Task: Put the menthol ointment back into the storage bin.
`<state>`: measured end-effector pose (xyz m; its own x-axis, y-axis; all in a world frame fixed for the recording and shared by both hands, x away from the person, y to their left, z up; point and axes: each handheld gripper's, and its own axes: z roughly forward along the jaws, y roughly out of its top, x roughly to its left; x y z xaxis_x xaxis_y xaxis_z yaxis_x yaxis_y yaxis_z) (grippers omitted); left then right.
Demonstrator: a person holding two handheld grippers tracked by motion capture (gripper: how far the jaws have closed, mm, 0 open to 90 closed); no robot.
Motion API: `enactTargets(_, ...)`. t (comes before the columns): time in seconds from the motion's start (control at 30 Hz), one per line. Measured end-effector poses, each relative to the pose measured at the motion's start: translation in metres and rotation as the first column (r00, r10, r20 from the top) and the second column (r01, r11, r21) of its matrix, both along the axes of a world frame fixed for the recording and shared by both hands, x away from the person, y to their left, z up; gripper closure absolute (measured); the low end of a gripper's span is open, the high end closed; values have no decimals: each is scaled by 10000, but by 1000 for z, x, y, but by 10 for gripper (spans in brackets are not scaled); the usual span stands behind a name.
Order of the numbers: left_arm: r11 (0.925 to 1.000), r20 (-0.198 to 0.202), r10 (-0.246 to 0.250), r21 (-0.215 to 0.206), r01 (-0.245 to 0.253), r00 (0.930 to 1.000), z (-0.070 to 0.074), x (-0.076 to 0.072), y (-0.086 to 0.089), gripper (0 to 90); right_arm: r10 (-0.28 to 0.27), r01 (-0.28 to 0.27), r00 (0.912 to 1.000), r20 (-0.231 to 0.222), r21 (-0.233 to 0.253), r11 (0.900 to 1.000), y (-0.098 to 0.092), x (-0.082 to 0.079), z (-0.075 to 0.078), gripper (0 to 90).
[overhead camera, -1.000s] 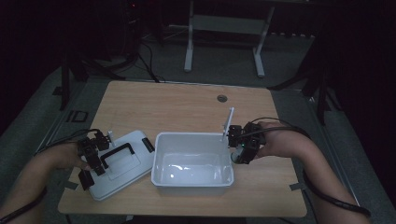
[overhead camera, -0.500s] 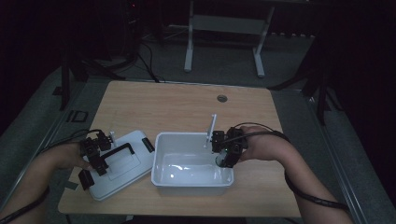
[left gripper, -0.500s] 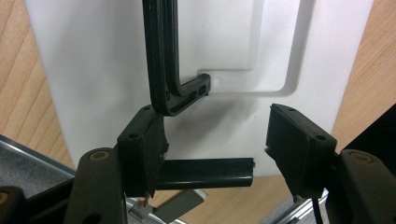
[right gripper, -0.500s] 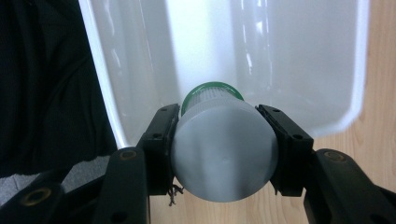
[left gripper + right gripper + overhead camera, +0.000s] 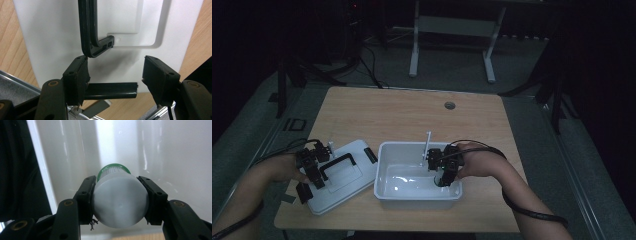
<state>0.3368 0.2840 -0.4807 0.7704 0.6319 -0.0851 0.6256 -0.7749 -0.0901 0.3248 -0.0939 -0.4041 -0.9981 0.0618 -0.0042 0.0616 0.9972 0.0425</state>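
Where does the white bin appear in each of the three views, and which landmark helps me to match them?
High view: the white bin sits front and centre on the table, right of the lid.
Left gripper view: not in it.
Right gripper view: its inner wall lies behind the held bottle.
Shared landmark: the right gripper, inside the bin.

No text, label, brand or number can be read anywhere.
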Motion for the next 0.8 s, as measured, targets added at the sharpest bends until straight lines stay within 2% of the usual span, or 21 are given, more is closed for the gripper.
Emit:
enactTargets(0.4,10000,-6,2,-23,-2,10000,-1,0,0,372,126,-139,9996,-239,-565,9983,14,2,-36,503)
enactTargets(0.57,10000,-53,-53,30,54,10000,-2,1,0,372,128,-146,9996,-269,-709,9974,20,3,-48,503)
enactTargets(0.67,10000,-64,-19,33,19,10000,-2,0,0,372,111,-134,9996,-242,-969,9952,24,3,-56,503)
enactTargets(0.8,10000,-72,1,50,0,10000,-2,0,0,372,122,-151,9995,-280,-1047,9944,26,4,-62,503)
